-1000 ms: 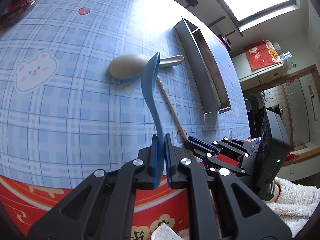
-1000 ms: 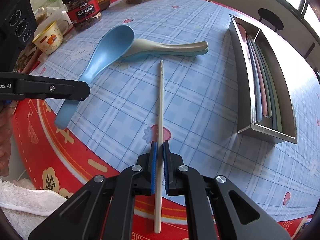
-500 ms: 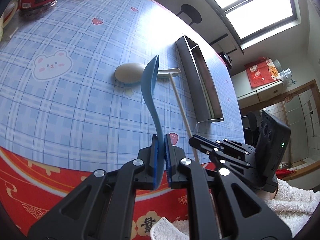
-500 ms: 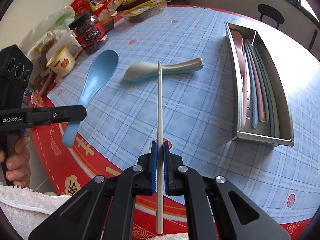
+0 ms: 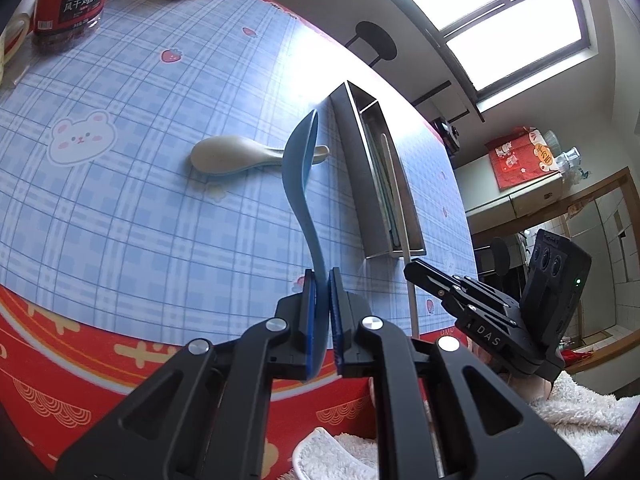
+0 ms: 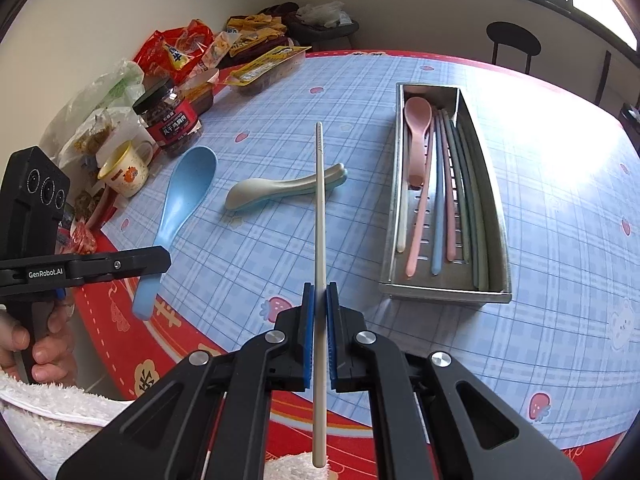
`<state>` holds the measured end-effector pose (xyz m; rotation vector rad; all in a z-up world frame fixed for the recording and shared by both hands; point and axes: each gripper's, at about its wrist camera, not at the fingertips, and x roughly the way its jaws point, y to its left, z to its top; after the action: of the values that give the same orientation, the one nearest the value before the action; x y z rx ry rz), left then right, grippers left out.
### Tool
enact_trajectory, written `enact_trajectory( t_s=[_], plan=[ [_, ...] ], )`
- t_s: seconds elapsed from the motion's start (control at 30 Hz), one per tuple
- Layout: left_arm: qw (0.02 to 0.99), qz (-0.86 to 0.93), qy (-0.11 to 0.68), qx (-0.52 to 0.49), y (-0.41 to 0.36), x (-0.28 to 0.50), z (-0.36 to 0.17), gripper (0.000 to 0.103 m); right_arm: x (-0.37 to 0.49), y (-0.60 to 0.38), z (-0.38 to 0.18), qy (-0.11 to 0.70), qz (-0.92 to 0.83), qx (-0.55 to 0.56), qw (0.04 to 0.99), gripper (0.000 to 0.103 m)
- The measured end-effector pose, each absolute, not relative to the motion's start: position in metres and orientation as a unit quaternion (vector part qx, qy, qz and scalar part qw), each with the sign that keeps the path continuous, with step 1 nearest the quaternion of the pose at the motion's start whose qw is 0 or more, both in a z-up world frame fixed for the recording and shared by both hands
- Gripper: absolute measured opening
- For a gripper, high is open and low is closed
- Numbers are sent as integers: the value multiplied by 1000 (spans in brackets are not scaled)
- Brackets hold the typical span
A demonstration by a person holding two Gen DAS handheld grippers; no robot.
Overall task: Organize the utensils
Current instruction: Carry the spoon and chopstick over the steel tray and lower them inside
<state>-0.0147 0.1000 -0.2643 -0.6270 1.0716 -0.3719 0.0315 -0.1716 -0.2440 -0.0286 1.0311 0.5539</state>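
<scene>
My left gripper (image 5: 319,280) is shut on the handle of a blue spoon (image 5: 301,168), held in the air with its bowl pointing away; the same blue spoon (image 6: 180,208) shows at the left of the right wrist view. My right gripper (image 6: 319,292) is shut on a white chopstick (image 6: 319,208), lifted off the table. A beige spoon (image 6: 280,190) lies on the blue checked cloth, seemingly stacked on a pale blue one. The steel utensil tray (image 6: 500,216) to the right holds a pink spoon (image 6: 417,136) and several coloured chopsticks.
A jar (image 6: 170,120), a yellow mug (image 6: 128,168) and snack packets (image 6: 224,48) crowd the table's far left. The table has a red border (image 6: 120,320) near me. A black stool (image 6: 512,40) stands beyond the table. A hand (image 6: 36,352) grips the left tool.
Both grippers have risen off the table with their loads. The chopstick, lying on the cloth before, now hangs in the air; the table looks farther away in both views.
</scene>
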Motion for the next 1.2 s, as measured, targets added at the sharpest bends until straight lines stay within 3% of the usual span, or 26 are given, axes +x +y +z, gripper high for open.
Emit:
enact_trajectory(
  t_s=[0.63, 0.93, 1.2],
  plan=[
    [781, -177, 526, -287, 50, 37, -257, 11, 65, -242, -241, 478, 210, 72, 850, 6],
    [765, -184, 539, -303, 12, 118, -255, 11, 99, -263, -246, 483, 196, 100, 848, 6],
    [732, -169, 571, -332, -19, 196, -285, 11, 128, -272, -249, 482, 187, 115, 848, 6]
  ],
)
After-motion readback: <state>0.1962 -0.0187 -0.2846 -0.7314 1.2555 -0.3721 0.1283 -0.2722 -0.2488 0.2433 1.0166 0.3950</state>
